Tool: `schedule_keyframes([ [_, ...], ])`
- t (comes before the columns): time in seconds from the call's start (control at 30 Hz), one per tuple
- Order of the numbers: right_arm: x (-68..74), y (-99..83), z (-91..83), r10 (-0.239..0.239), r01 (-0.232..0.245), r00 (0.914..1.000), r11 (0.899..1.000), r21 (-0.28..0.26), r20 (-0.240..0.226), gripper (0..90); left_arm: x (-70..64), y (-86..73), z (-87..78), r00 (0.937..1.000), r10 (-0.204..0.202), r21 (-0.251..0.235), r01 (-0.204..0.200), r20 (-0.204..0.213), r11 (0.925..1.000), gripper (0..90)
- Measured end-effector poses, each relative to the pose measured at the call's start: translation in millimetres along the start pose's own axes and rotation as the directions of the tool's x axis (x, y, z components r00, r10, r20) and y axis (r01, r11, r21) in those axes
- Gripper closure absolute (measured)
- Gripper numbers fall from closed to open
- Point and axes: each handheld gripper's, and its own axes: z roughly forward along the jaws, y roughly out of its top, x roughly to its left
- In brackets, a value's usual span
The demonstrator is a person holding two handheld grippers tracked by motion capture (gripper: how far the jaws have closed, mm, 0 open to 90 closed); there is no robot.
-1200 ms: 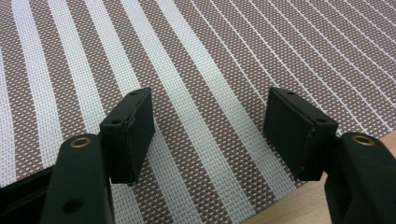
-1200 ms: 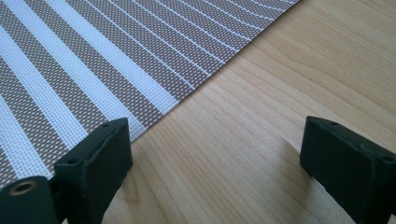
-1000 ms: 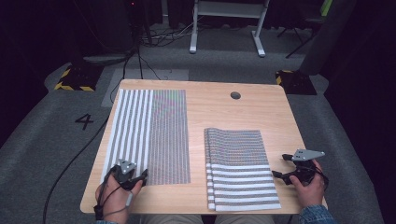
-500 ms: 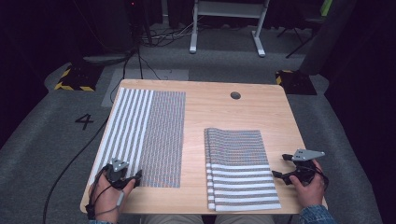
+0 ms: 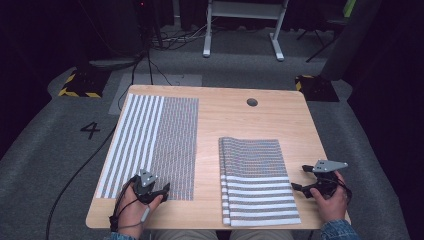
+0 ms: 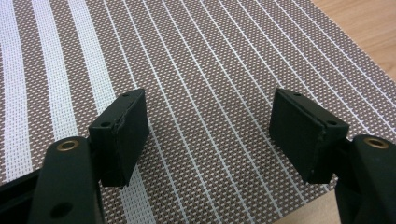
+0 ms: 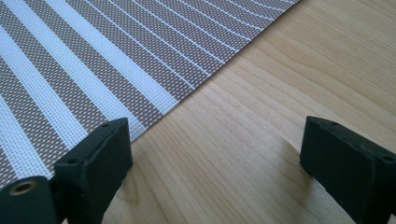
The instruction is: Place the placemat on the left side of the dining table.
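1. Flat striped mat (image 5: 150,145) fills the table's (image 5: 235,120) left half; a stack of folded mats (image 5: 257,180) lies lower right.
2. Left gripper (image 5: 159,190), jaws apart, empty, sits on the flat mat's bottom edge.
3. Right gripper (image 5: 299,188), jaws spread, holds nothing, just right of the stack.

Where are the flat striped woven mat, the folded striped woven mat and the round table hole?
flat striped woven mat (image 5: 150,145), high view, its middle
folded striped woven mat (image 5: 257,180), high view, top layer
round table hole (image 5: 252,102), high view, its centre

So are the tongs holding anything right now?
No, nothing is held. The left tongs stand open over the near edge of the flat striped placemat. The right tongs stand open over bare table, beside the stacked placemats.
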Motion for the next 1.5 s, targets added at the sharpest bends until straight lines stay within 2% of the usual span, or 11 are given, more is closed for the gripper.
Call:
schedule_keyframes([
  [0.17,0.0,0.0,0.0,0.000,0.000,1.0000,1.000,0.000,0.000,9.3,-3.1,4.9,4.9,0.9993,-0.021,0.000,0.021,-0.029,0.9998,28.1],
  [0.47,0.0,0.0,0.0,0.000,0.000,1.0000,1.000,0.000,0.000,9.3,-1.5,7.8,7.4,0.9992,-0.033,-0.008,0.033,-0.022,0.9994,28.2],
  [0.67,0.0,0.0,0.0,0.000,0.000,1.0000,1.000,0.000,0.000,9.3,-3.7,14.3,-13.7,0.9999,-0.011,-0.057,0.011,-0.002,0.9983,29.0],
  [0.9,0.1,0.0,0.0,0.000,0.000,1.0000,1.000,0.000,0.000,9.3,-30.8,23.4,-36.8,0.9958,0.048,-0.056,-0.043,0.078,0.9975,27.9],
  [1.0,0.1,0.0,0.0,0.000,0.000,1.0000,1.000,0.000,0.000,9.2,-42.8,27.5,-40.8,0.9867,0.098,-0.053,-0.092,0.129,0.9944,27.9],
  [1.17,0.1,0.0,0.0,0.000,0.000,1.0000,1.000,0.000,0.000,9.3,-59.0,29.3,-38.6,0.9619,0.158,-0.051,-0.150,0.223,0.9874,27.9],
  [1.23,0.1,0.0,0.0,0.000,0.000,1.0000,1.000,0.000,0.000,9.3,-64.3,29.0,-36.4,0.9554,0.186,-0.051,-0.179,0.230,0.9826,28.0],
  [1.33,0.1,0.0,0.0,0.000,0.000,1.0000,1.000,0.000,0.000,9.3,-71.2,27.5,-32.1,0.9340,0.242,-0.054,-0.236,0.262,0.9701,28.5],
  [1.37,0.1,0.0,0.0,0.000,0.000,1.0000,1.000,0.000,0.000,9.2,-73.6,26.5,-30.2,0.9285,0.242,-0.057,-0.236,0.281,0.9701,28.4],
  [1.43,0.1,0.0,0.0,0.000,0.000,1.0000,1.000,0.000,0.000,9.2,-78.1,24.0,-25.4,0.9101,0.273,-0.057,-0.269,0.312,0.9615,28.5],
  [1.5,0.1,0.0,0.0,0.000,0.000,1.0000,1.000,0.000,0.000,9.2,-81.6,21.8,-21.7,0.9004,0.291,-0.057,-0.289,0.323,0.9557,28.3],
])
